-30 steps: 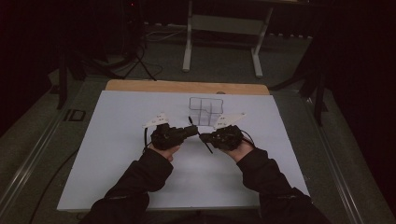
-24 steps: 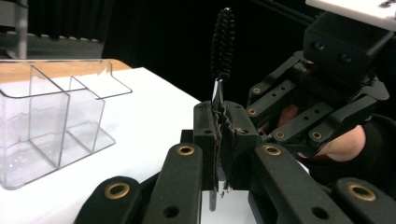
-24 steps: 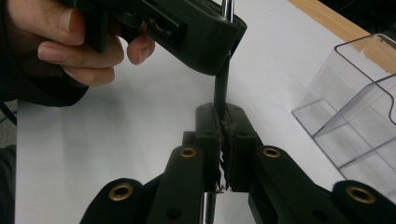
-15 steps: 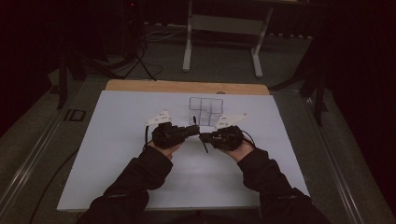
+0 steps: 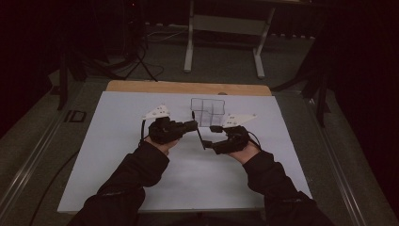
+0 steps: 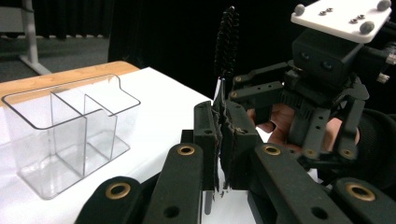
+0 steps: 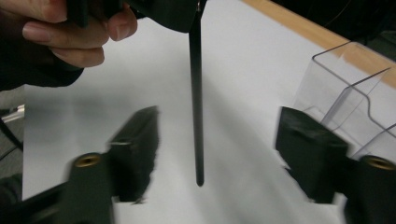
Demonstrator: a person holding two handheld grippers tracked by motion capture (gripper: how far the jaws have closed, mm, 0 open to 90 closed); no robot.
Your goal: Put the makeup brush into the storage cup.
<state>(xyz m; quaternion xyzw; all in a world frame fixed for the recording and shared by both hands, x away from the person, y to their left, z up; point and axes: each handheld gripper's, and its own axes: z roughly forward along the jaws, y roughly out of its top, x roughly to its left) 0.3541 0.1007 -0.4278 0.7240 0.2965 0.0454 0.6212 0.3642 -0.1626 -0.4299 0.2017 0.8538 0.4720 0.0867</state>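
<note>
A thin black brush (image 5: 198,130) with a bristled tip (image 6: 226,42) and a long straight handle (image 7: 196,102) stands nearly upright above the white table. My left gripper (image 5: 190,125) is shut on it mid-length, the jaws pressed together around the stem (image 6: 218,140). My right gripper (image 5: 212,139) faces it from the right, open. Its two jaws stand wide apart on either side of the handle's lower end (image 7: 223,156) without touching it. A clear plastic holder (image 5: 207,110) with several compartments stands just behind both grippers, empty (image 6: 70,135).
The white board (image 5: 117,155) covers the table, with a wooden strip (image 5: 188,87) along its far edge. The right gripper's body (image 6: 322,93) sits close in front of the left one. The hand (image 7: 70,32) holding the left gripper is near the handle's top.
Both hands have stayed near the middle of the table, shifting only slightly. The right gripper's jaws are blurred with motion and now stand wide around the brush handle.
</note>
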